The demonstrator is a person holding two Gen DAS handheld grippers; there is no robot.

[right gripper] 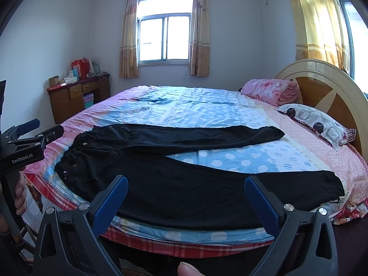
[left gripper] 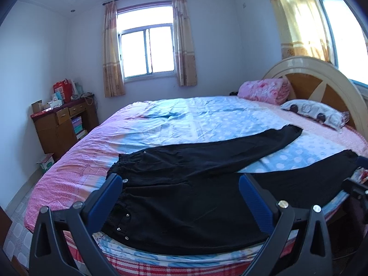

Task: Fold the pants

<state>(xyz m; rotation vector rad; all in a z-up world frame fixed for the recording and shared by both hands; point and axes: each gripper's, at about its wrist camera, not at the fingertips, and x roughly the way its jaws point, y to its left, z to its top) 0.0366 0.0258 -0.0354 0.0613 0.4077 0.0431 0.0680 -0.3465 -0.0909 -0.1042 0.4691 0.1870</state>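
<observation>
- Black pants lie flat on the bed, near its front edge, unfolded, legs spread in a V.
- Waistband w/ metal studs at left end; leg cuffs point right, toward the headboard.
- Far leg runs to just short of the patterned pillow; near leg lies along the bed edge, cuff w/ white stripes at right.
- Blue dotted sheet shows between the 2 legs.
- Left gripper: jaws spread wide, nothing between them; hangs over waistband/hip area, not clearly touching cloth. Left blue pad overlaps the waistband in view.
- Right gripper: jaws spread wide too, holding nothing; sits over mid part of near leg, at bed edge.
- In right wrist view the left gripper shows at far left, off the waistband end, apart from the pants.
- Pink folded blanket by headboard, behind pillow.
- Wooden desk w/ boxes in far left corner; window w/ curtains on back wall.
</observation>
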